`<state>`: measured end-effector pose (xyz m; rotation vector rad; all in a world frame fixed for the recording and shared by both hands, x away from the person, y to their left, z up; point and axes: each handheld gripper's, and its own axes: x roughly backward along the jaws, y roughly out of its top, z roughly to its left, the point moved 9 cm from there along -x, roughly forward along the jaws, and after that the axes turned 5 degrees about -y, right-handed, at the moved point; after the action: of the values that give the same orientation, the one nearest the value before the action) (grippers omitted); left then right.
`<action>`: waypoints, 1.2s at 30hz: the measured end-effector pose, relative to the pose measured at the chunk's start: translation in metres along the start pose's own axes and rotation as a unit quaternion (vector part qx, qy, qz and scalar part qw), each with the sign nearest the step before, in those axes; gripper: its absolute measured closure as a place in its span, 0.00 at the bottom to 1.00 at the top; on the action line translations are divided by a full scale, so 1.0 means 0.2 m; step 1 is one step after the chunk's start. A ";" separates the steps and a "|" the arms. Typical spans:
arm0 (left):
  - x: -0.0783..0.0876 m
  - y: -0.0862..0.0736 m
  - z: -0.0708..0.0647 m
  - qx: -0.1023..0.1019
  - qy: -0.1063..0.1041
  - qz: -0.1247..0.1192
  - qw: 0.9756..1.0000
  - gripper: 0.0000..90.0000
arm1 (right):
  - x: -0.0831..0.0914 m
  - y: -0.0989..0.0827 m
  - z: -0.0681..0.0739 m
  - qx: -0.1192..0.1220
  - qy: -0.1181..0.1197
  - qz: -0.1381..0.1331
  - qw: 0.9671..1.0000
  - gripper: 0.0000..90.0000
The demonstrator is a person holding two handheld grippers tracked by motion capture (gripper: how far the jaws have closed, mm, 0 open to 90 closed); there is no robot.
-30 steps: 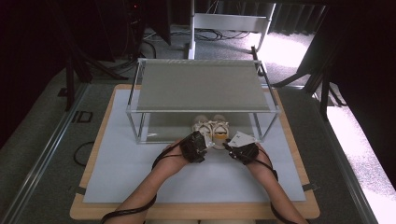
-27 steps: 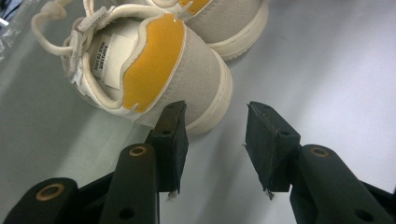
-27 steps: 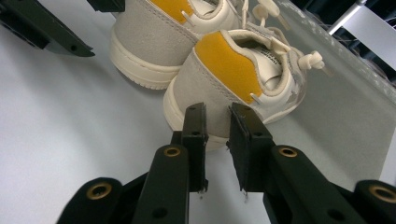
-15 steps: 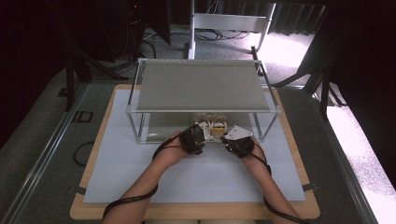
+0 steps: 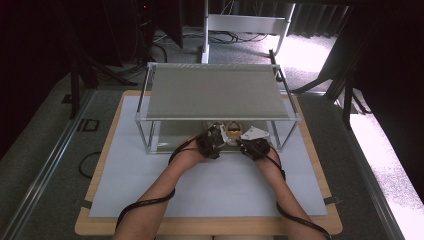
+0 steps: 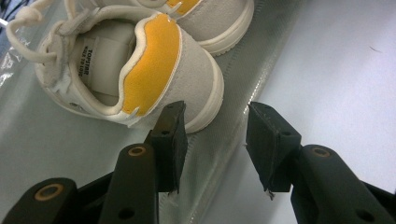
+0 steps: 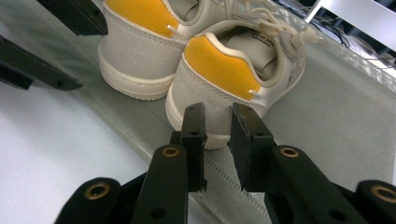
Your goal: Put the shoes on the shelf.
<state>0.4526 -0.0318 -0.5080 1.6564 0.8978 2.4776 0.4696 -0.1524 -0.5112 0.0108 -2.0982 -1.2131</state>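
We see the left gripper (image 6: 215, 140) with jaws spread wide and empty, just behind one cream sneaker (image 6: 126, 70) whose tongue label reads TOPSTAR. The right gripper (image 7: 217, 140) has jaws narrowly parted, holding nothing, behind the other sneaker (image 7: 233, 70). Both sit on the shelf's lower tier (image 5: 170, 142) on the counter (image 5: 210, 185).

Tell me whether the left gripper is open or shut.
Open. In the left gripper view its fingers stand apart with nothing between them, just behind the shoe's heel.
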 end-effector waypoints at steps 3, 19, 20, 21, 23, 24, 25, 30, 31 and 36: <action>0.00 0.00 -0.01 0.001 -0.002 -0.002 1.000 0.59 | 0.00 0.00 0.00 -0.002 0.000 -0.001 1.000 0.80; 0.13 -0.05 -0.16 0.057 -0.011 -0.097 0.994 0.03 | 0.17 -0.07 0.07 -0.050 0.041 -0.034 0.997 0.14; 0.14 -0.06 -0.17 0.059 -0.012 -0.100 0.993 0.02 | 0.21 -0.08 0.08 -0.052 0.050 -0.044 0.996 0.14; 0.14 -0.06 -0.17 0.059 -0.012 -0.100 0.993 0.02 | 0.21 -0.08 0.08 -0.052 0.050 -0.044 0.996 0.14; 0.15 -0.08 -0.19 0.063 -0.016 -0.106 0.992 0.02 | 0.23 -0.09 0.08 -0.049 0.055 -0.044 0.996 0.14; 0.15 -0.11 -0.20 0.064 -0.015 -0.108 0.992 0.02 | 0.25 -0.11 0.07 -0.047 0.054 -0.042 0.997 0.14; 0.15 -0.11 -0.20 0.064 -0.015 -0.108 0.992 0.02 | 0.25 -0.11 0.07 -0.047 0.054 -0.042 0.997 0.14; 0.16 -0.20 -0.21 0.079 -0.020 -0.113 0.990 0.02 | 0.30 -0.18 0.07 -0.061 0.058 -0.032 0.996 0.14; 0.16 -0.20 -0.21 0.079 -0.020 -0.113 0.990 0.02 | 0.30 -0.18 0.07 -0.061 0.058 -0.032 0.996 0.14; 0.18 -0.29 -0.22 0.097 -0.020 -0.117 0.988 0.02 | 0.33 -0.27 0.04 -0.093 0.050 -0.028 0.994 0.14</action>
<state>0.3835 0.0090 -0.5168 1.5399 1.2822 2.2571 0.3974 -0.1990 -0.5178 0.0444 -1.9022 -1.4089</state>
